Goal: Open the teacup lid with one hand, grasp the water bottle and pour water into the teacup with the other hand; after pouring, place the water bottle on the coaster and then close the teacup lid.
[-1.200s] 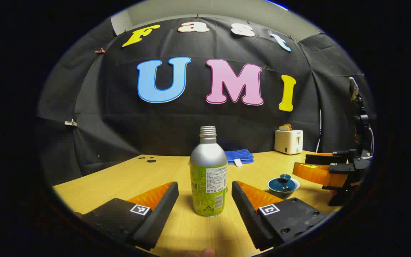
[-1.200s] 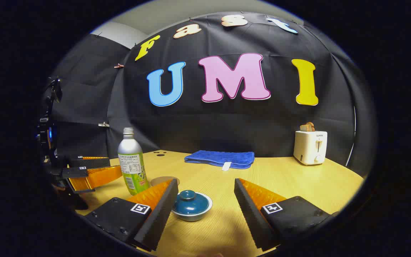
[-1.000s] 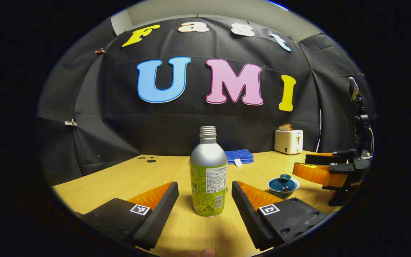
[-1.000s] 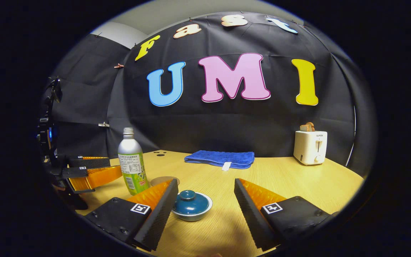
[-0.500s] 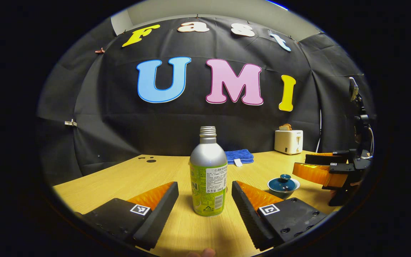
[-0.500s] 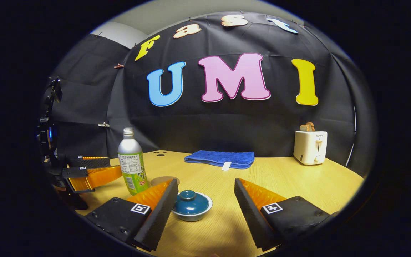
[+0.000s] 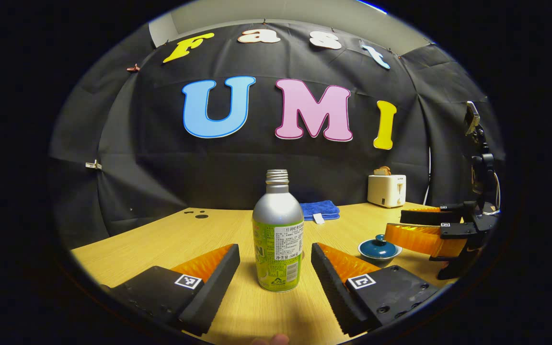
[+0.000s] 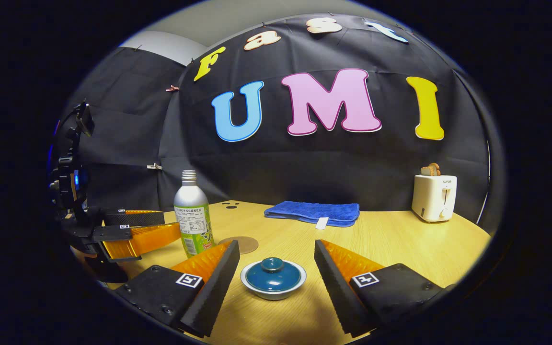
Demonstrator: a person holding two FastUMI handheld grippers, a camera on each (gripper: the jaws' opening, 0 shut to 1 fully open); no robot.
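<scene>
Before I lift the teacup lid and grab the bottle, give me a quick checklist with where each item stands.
1. Right gripper open, straddling the teacup lid: ok.
2. Lid seated on the teacup: ok, not yet lifted.
3. Left gripper open, water bottle between its fingers: ok.
4. Bottle upright, cap off: ok.
5. Coaster bare beside the bottle: ok.
6. Water level inside the bottle: cannot tell.

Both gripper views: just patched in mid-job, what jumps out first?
In the left gripper view, a silver and green bottle stands upright and uncapped on the wooden table, between the open fingers of the left claw. In the right gripper view, a blue lidded teacup sits between the open fingers of the right claw, its lid on, with a round coaster beside the bottle.
</scene>
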